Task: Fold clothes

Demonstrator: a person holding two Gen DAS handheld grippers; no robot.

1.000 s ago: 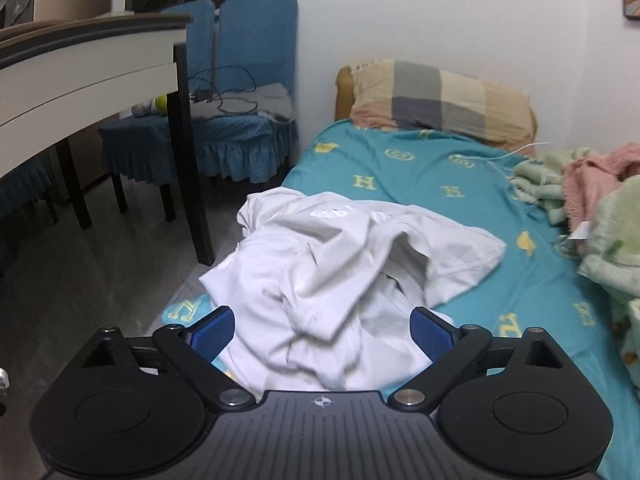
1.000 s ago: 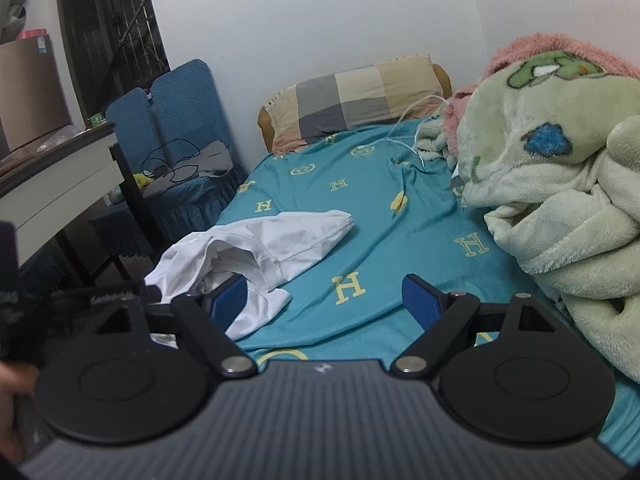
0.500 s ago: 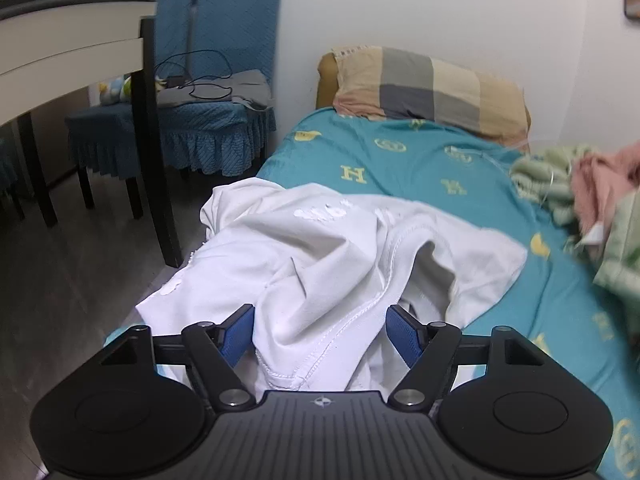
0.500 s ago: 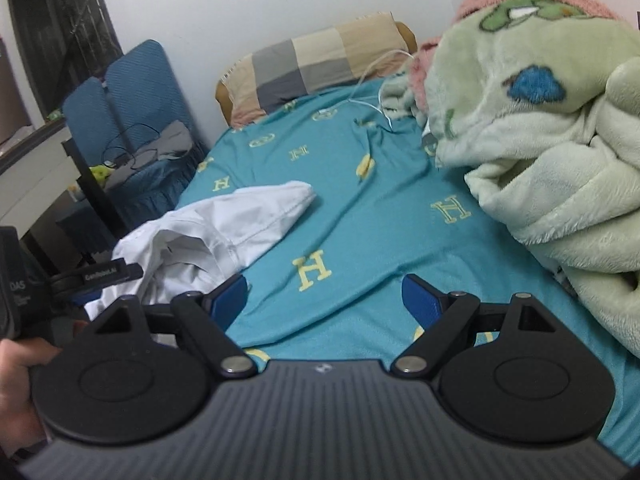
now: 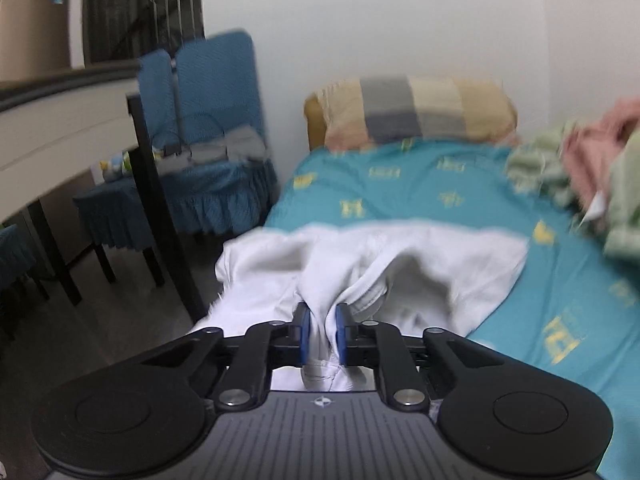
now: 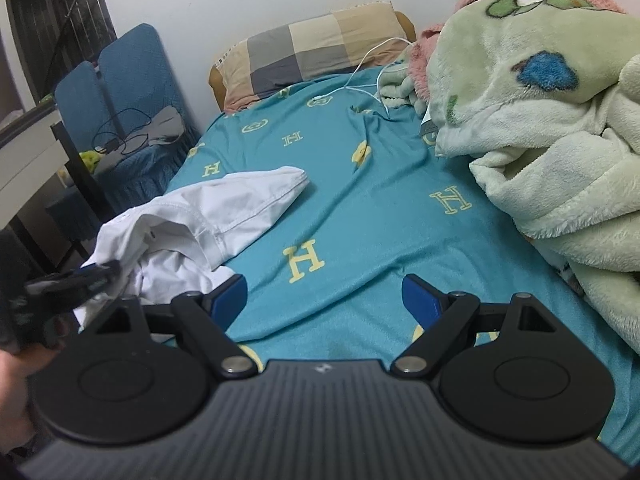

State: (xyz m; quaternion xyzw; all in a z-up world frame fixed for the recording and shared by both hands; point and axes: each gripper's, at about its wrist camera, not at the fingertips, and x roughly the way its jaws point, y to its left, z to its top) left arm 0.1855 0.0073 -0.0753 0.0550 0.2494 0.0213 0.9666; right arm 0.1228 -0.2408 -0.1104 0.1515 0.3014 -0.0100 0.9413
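- The white garment [image 6: 224, 208] is thin, smooth woven cloth with stitched hems, matt, crumpled at the bed's left edge.
- The bedsheet [image 6: 360, 216] is smooth teal cloth with a faint sheen.
- The blanket [image 6: 540, 120] is thick, fuzzy fleece.
- The pillow [image 6: 312, 52] is matt checked cloth.
- The left gripper [image 5: 320, 330] is matt black plastic with blue pads [image 5: 305, 332] and shiny metal rivets.
- The chair covers [image 5: 216, 128] are textured blue cloth.

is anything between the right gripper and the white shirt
Nothing visible. The right gripper hangs open over bare teal bedsheet, and the white shirt lies ahead to its left with only sheet between. The left gripper is already shut on the shirt's near edge. The green blanket sits off to the right.
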